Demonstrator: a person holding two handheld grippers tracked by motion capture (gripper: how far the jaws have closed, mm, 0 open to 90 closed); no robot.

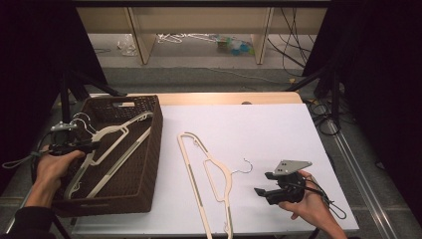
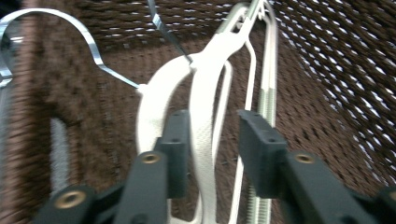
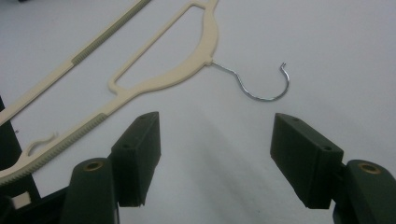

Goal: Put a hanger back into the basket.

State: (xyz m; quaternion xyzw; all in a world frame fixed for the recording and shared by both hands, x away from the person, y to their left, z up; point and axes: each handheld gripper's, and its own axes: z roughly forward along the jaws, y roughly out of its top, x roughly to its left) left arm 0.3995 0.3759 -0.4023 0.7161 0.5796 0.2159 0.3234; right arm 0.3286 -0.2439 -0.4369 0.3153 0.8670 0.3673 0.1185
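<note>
The work in hand looks like gathering clothes hangers into the brown wicker basket (image 1: 149,149), and it seems partly done. At least two pale hangers already lie inside the basket, leaning from its near left corner up toward its far right rim, their metal hooks near the basket's far left side. The left gripper (image 1: 82,146) reaches over the basket's left wall; in the left gripper view its fingers (image 2: 175,140) stand apart around the flat neck of the top basket hanger (image 2: 203,112), one finger just beside the plastic and the other clear of it, so they look parted rather than pinching. I judge that this hanger is either just set down or about to be let go. One cream hanger (image 1: 199,174) is left outside, lying flat on the white surface (image 1: 259,124) just right of the basket, its long bar running alongside the basket's right wall and its wire hook (image 3: 264,86) pointing away from the basket. The right gripper (image 1: 266,184) hovers farther right of the basket, beyond that hook, with its fingers (image 3: 140,149) spread wide and holding nothing. What remains, as far as can be judged, is to grasp this last hanger and move it into the basket.
</note>
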